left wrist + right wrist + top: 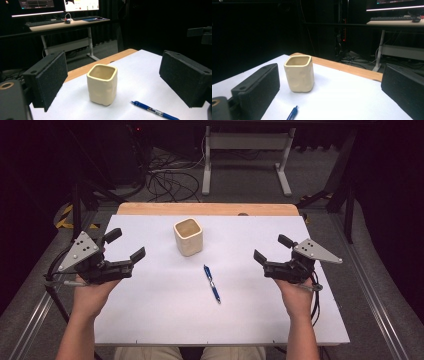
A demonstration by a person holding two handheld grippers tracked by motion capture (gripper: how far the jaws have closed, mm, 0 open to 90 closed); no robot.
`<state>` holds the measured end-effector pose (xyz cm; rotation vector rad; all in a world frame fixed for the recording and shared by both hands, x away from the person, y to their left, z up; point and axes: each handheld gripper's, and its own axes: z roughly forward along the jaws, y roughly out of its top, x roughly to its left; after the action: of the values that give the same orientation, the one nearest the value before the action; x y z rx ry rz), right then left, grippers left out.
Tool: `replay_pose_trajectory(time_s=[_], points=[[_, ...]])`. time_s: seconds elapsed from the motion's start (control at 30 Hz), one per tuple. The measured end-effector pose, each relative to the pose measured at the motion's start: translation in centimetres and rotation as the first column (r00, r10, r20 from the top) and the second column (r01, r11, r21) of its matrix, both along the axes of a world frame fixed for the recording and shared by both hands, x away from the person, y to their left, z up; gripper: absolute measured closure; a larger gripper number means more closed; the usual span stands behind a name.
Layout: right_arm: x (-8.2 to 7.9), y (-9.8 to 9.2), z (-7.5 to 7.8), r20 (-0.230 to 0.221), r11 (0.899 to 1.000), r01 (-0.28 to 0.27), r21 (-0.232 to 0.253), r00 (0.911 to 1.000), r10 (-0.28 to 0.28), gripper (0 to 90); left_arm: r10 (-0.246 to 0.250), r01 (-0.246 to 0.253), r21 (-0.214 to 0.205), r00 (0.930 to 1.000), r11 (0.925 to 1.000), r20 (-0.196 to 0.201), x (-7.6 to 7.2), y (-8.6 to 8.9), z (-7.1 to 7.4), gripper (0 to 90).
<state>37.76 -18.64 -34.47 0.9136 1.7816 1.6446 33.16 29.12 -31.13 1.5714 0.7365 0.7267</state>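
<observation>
A cream square cup (188, 236) stands upright and empty at the middle back of the white table (150, 310). A blue pen (212, 283) lies flat in front of it, slightly right. My left gripper (125, 245) hovers at the table's left edge, open, with nothing between its jaws. At the right side my right gripper (273, 248) is open and empty too. The left gripper view looks between its jaws at the cup (102, 83) and the pen (154, 110). From the right gripper view the cup (299, 73) stands ahead and the pen tip (292, 113) shows at the bottom.
A wooden strip (207, 209) runs along the table's far edge. Beyond it stand a white desk frame (246, 155) and loose cables (170, 182) on the floor. A desk with monitors (57, 5) is far behind the cup.
</observation>
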Motion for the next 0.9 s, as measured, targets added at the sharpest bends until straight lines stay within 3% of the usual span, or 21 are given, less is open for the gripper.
replay_pose_trajectory(time_s=[0.43,0.9], points=[[0.2,1.4,-1.5,-0.075,0.996,0.049,-0.078,0.9957,-0.055,7.9,-0.013,0.013,0.015,0.9999,0.9998,0.003,-0.2,0.0,-0.2,9.0],[0.2,3.4,-3.6,-0.108,0.992,0.024,-0.122,0.9934,-0.037,19.7,-0.03,0.03,0.026,0.9996,0.9992,0.0,-0.2,-0.2,-0.4,9.0]])
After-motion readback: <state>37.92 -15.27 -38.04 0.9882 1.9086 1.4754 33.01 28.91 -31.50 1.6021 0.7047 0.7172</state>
